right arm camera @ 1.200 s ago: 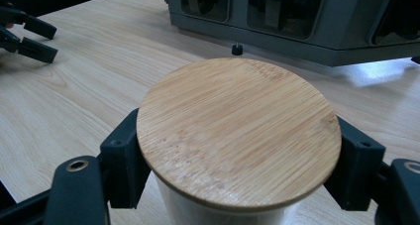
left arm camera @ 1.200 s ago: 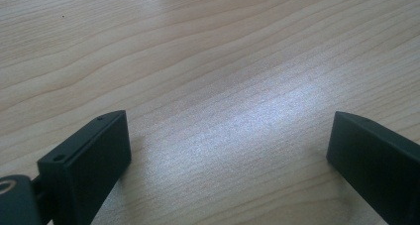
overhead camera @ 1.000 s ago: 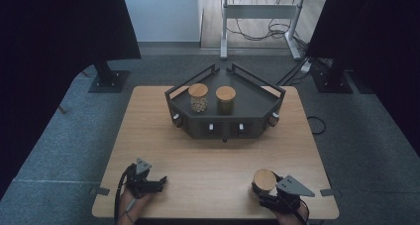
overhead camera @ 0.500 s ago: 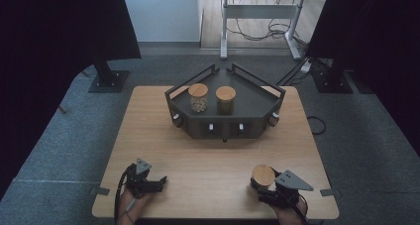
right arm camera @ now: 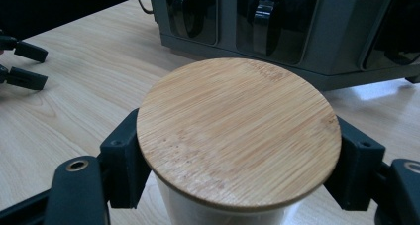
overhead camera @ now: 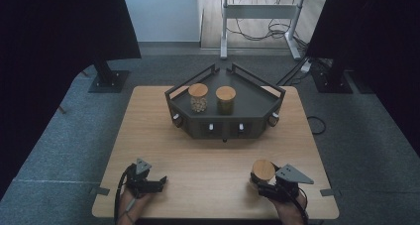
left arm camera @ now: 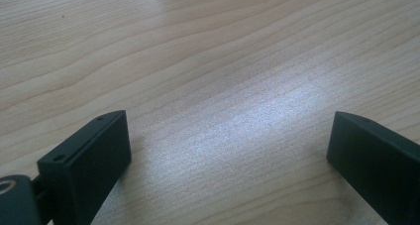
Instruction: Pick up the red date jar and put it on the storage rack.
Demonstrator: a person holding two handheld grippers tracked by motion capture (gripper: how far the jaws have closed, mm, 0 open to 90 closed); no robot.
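Note:
A glass jar with a round bamboo lid stands near the table's front right edge. My right gripper is shut on it, its black jaws pressed against the jar's sides just under the lid. My left gripper rests at the front left of the table, open, with bare wood between its fingers. Two more bamboo-lidded jars, one with pale contents and one with dark contents, stand on the dark grey angular tray at the table's far middle.
The tray's front wall carries several small white-tipped knobs. The wooden table lies bare between the tray and the grippers. Black stands and a desk frame with cables stand on the grey floor beyond.
The right gripper and its jar shifted very slightly toward the left; the left gripper has stayed where it was.

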